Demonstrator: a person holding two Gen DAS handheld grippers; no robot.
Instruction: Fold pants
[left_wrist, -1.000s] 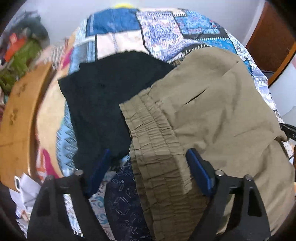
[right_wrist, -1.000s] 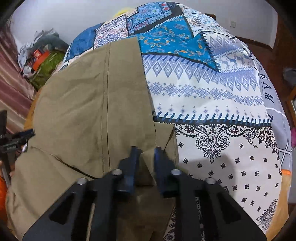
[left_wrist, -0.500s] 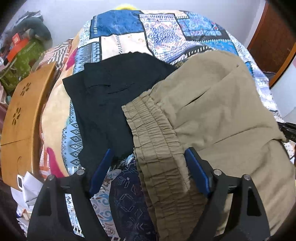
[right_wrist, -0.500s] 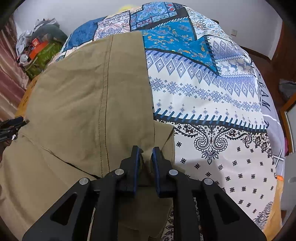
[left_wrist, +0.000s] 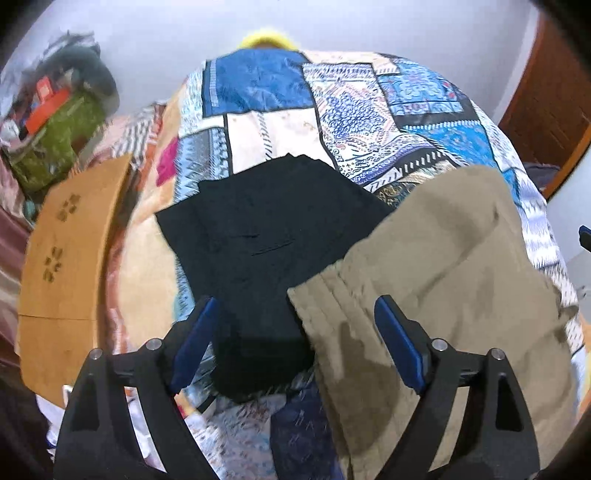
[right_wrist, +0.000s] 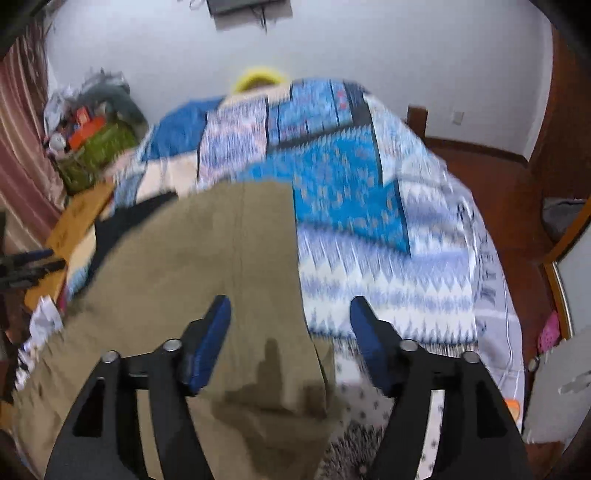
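Olive-khaki pants (left_wrist: 443, 266) lie folded on the patterned bedspread (left_wrist: 351, 110); they also show in the right wrist view (right_wrist: 207, 258). My left gripper (left_wrist: 295, 314) is open and empty, raised above the pants' left edge and the black garment (left_wrist: 273, 236) beside it. My right gripper (right_wrist: 290, 314) is open and empty, held above the pants' right edge. The right wrist view is blurred by motion.
A wooden board (left_wrist: 70, 258) lies at the bed's left side. A cluttered pile with a green bag (left_wrist: 55, 136) sits in the far left corner. The wooden floor (right_wrist: 498, 184) and a door frame (left_wrist: 546, 110) are to the right. A wall (right_wrist: 332, 44) stands behind the bed.
My right gripper has let go of the pants' edge and opened wide. Both grippers have lifted and drawn back from the pants, so more of the room shows.
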